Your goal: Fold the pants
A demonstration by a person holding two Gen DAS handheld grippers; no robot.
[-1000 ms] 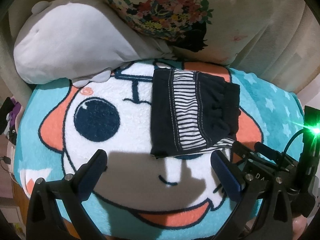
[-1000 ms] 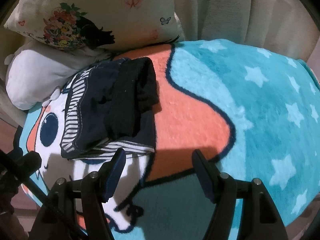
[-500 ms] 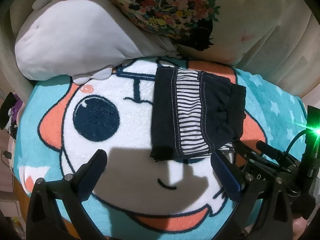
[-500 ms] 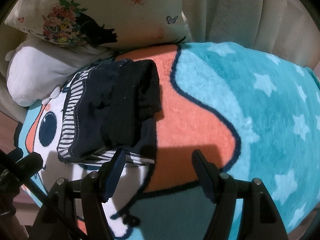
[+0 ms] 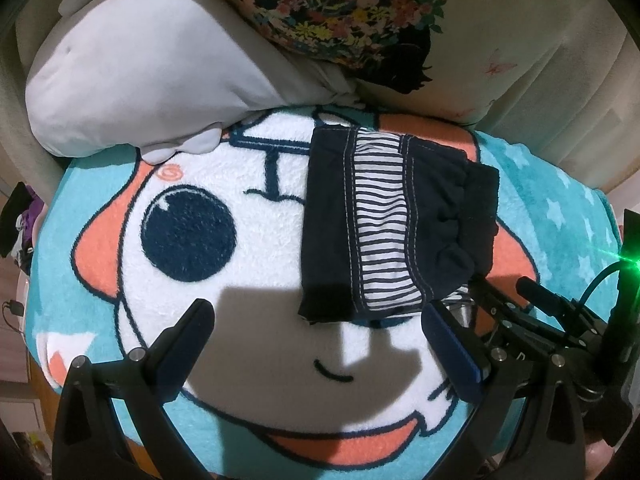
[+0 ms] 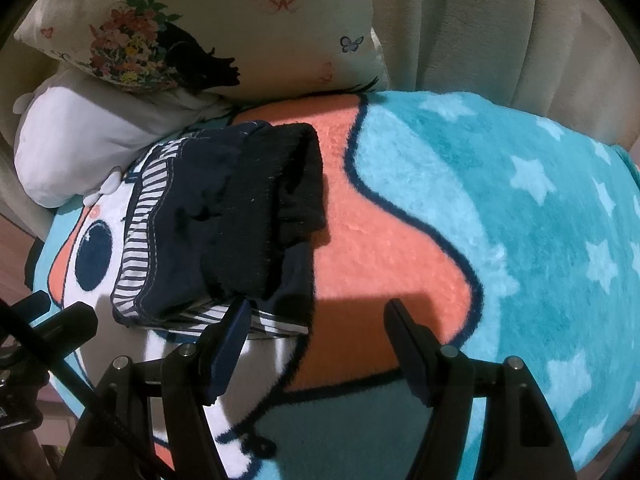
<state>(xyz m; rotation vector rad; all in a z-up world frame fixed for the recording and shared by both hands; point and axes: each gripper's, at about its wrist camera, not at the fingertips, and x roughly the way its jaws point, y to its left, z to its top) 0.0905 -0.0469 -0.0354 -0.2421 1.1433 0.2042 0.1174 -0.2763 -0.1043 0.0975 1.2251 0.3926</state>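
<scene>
Folded dark navy pants with a white-striped panel lie on a cartoon-face blanket; the same pants show a black ribbed waistband in the right wrist view. My left gripper hangs open just short of their near edge, nothing between its fingers. My right gripper also stands open, its left finger close over the pants' near right corner; I cannot tell whether it touches. In the left wrist view the right gripper appears at the lower right, beside the pants.
A grey-white plush pillow and a floral cushion lie behind the pants, with beige curtain beyond. The teal starred part of the blanket spreads to the right. Clutter sits past the blanket's left edge.
Both views have slid slightly, so the pants sit a little lower in the frames and closer to the fingertips. Both grippers stay open; the pants have not moved on the blanket.
</scene>
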